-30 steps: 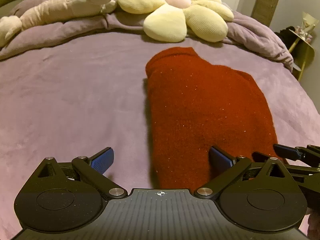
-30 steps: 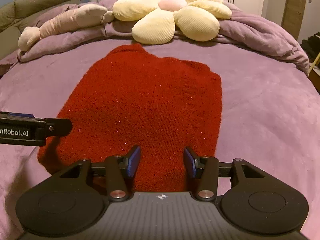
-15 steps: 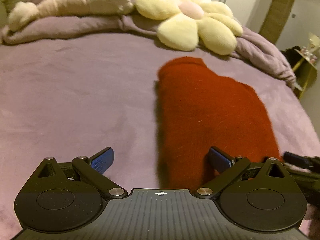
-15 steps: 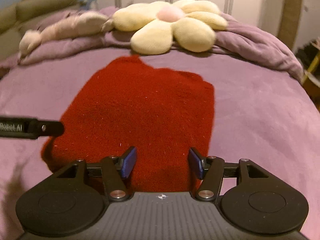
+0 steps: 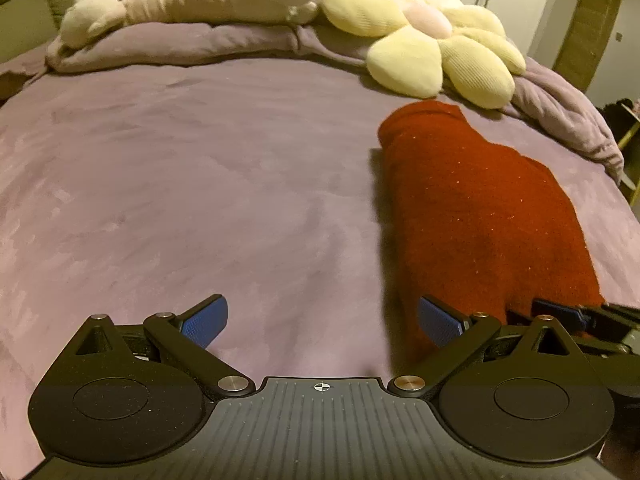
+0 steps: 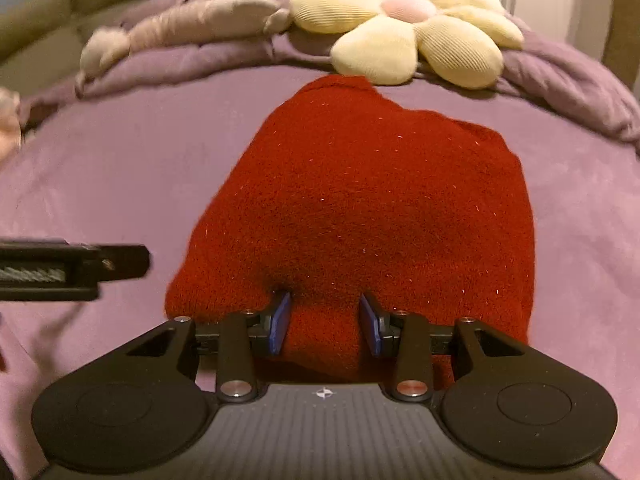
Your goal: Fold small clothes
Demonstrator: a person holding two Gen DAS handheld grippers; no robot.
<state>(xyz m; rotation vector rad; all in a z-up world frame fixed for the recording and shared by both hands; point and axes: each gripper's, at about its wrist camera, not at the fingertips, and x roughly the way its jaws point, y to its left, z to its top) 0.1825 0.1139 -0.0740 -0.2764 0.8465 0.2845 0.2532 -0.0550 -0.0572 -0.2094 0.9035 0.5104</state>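
A red knit sweater point(image 6: 380, 208) lies folded flat on the purple bed cover point(image 5: 200, 200). My right gripper point(image 6: 325, 320) is at its near hem, jaws closing, and a bunch of red fabric fills the gap between the blue pads point(image 6: 280, 318). In the left wrist view the sweater point(image 5: 480, 220) lies to the right. My left gripper point(image 5: 322, 316) stands wide open over bare cover, its right pad point(image 5: 438, 320) just at the sweater's near left corner. Nothing is between its pads. The left gripper's black side point(image 6: 80, 268) shows at the left of the right wrist view.
A cream flower-shaped cushion point(image 6: 408, 28) and a long pale plush point(image 5: 192, 4) lie on a bunched purple duvet point(image 5: 180, 44) at the head of the bed. The cover left of the sweater is flat. A small yellow side table point(image 5: 630, 136) stands past the right edge.
The right gripper moved onto the near hem and its jaws narrowed around the fabric. The left gripper slid left, so the sweater sits further right in its view.
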